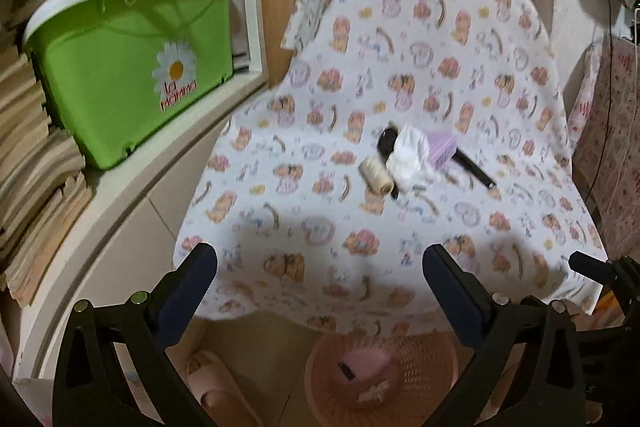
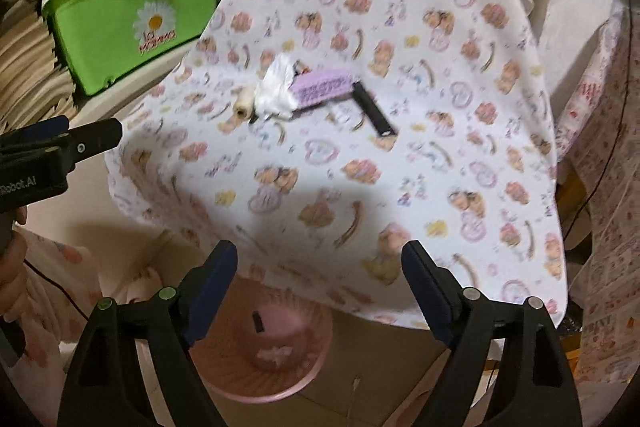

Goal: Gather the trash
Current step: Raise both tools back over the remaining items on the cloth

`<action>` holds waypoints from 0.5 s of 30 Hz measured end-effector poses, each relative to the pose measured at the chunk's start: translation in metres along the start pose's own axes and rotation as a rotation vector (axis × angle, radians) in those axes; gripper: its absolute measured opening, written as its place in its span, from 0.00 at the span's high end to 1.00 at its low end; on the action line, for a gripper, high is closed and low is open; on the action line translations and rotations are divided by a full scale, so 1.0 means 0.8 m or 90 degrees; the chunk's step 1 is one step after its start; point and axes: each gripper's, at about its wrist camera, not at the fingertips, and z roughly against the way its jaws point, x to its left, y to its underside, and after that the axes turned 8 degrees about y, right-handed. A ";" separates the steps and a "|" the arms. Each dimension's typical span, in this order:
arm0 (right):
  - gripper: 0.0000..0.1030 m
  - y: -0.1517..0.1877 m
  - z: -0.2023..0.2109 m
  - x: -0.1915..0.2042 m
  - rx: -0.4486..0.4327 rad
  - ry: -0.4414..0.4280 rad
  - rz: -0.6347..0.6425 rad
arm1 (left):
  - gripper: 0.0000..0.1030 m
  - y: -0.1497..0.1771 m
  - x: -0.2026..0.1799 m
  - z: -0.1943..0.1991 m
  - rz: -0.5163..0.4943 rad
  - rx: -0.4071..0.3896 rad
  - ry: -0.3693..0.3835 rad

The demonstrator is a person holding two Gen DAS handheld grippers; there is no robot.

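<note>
A table under a bear-print cloth (image 1: 400, 67) (image 2: 400, 27) holds a small heap: crumpled white tissue (image 1: 412, 157) (image 2: 276, 91), a purple pack (image 1: 442, 147) (image 2: 324, 87), a cream thread spool (image 1: 376, 177) (image 2: 244, 105) and a black pen-like stick (image 1: 476, 171) (image 2: 374, 113). A pink mesh basket (image 1: 424, 359) (image 2: 288, 343) stands on the floor below the table's near edge with a few scraps inside. My left gripper (image 1: 320, 267) (image 2: 80, 139) is open and empty above the near edge. My right gripper (image 2: 320, 263) is open and empty too.
A green bin with a daisy print (image 1: 132, 67) (image 2: 128, 23) sits on a white shelf at the left, beside stacked paper (image 1: 32, 167). A pink slipper (image 1: 216, 383) lies on the floor. Another patterned cloth (image 2: 600, 227) hangs at the right.
</note>
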 end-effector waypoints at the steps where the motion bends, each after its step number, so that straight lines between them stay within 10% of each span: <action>1: 0.17 -0.001 0.001 -0.003 -0.001 0.000 -0.006 | 0.01 -0.001 -0.003 0.001 -0.008 -0.010 -0.005; 15: 0.16 -0.009 0.010 -0.027 -0.025 0.030 -0.033 | 0.01 -0.001 -0.020 -0.022 -0.054 0.013 -0.007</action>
